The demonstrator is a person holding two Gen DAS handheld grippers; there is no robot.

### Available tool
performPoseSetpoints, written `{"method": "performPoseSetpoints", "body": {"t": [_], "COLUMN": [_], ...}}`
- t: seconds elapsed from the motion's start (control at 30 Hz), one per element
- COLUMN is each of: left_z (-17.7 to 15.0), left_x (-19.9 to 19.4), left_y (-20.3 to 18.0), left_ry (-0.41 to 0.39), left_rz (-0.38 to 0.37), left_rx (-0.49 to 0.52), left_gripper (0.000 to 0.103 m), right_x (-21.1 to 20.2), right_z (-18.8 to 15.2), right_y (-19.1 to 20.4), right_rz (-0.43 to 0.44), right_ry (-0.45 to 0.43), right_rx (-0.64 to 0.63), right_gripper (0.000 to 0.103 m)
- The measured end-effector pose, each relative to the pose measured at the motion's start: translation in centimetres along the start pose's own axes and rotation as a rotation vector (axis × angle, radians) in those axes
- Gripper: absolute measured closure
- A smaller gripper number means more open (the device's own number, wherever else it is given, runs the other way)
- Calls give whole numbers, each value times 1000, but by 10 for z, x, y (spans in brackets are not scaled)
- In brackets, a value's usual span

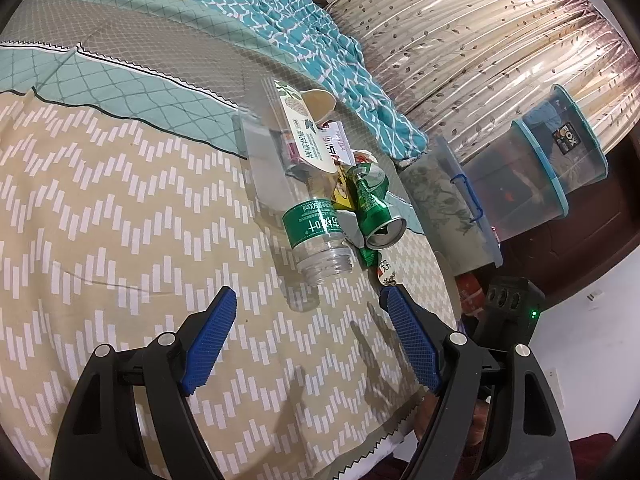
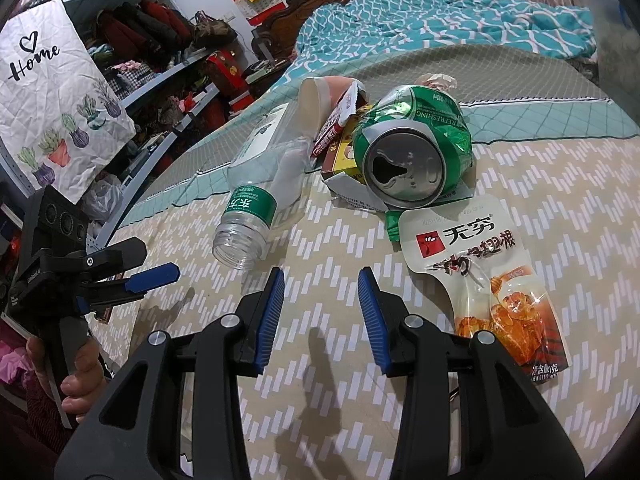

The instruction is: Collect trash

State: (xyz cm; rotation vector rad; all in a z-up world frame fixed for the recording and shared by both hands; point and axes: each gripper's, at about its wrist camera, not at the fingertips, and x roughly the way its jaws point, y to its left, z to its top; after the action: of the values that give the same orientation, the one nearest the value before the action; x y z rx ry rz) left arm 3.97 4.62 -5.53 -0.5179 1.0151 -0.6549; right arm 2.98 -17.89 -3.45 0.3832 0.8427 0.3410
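Note:
A pile of trash lies on the bed. An empty clear plastic bottle [image 1: 308,216] with a green label lies on its side, mouth toward me; it also shows in the right wrist view [image 2: 256,192]. A crushed green can [image 1: 378,208] [image 2: 412,152] lies beside it. A white and orange snack packet [image 2: 484,280] lies in front of the can. A paper cup [image 2: 316,96] and small cartons [image 2: 340,148] lie behind. My left gripper [image 1: 308,300] is open and empty just before the bottle mouth. My right gripper [image 2: 321,276] is open and empty, short of the can and packet.
The bedspread [image 1: 120,208] has a beige chevron print; a teal quilt [image 2: 440,24] lies bunched behind. Plastic storage boxes [image 1: 552,160] stand by the curtain off the bed's edge. Cluttered shelves [image 2: 160,60] stand at the left. The left gripper [image 2: 152,276] shows in the right view.

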Motion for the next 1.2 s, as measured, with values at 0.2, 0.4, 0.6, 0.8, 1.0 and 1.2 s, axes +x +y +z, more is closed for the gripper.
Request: {"method": "performPoseSetpoints", "body": {"t": [0.2,0.4,0.6,0.8,1.0,1.2], "left_z": [4,15,27,38,42,32], "left_x": [-3,6,38,79,98,63], "left_y": [-4,-19,-40,-45,-31,-1], "left_ry": [-6,7,43,79,80,22], "left_rz": [-5,-11,19,137,237,218], "left_rx": [6,38,105,146,139,79], "left_gripper": [25,24,23,23,58,63], "right_x": [1,0,1,1,0,-5], "right_z": [1,3,4,13,23,58], "right_y": [0,2,-1,-3,2,8], "right_rz": [1,-5,-5,-13,-1,42], "right_ry": [8,-2,-7,-22,-33,-48], "right_rx": [-2,1,0,-9,-19,-35], "right_gripper": [61,61,61,61,61,61]}}
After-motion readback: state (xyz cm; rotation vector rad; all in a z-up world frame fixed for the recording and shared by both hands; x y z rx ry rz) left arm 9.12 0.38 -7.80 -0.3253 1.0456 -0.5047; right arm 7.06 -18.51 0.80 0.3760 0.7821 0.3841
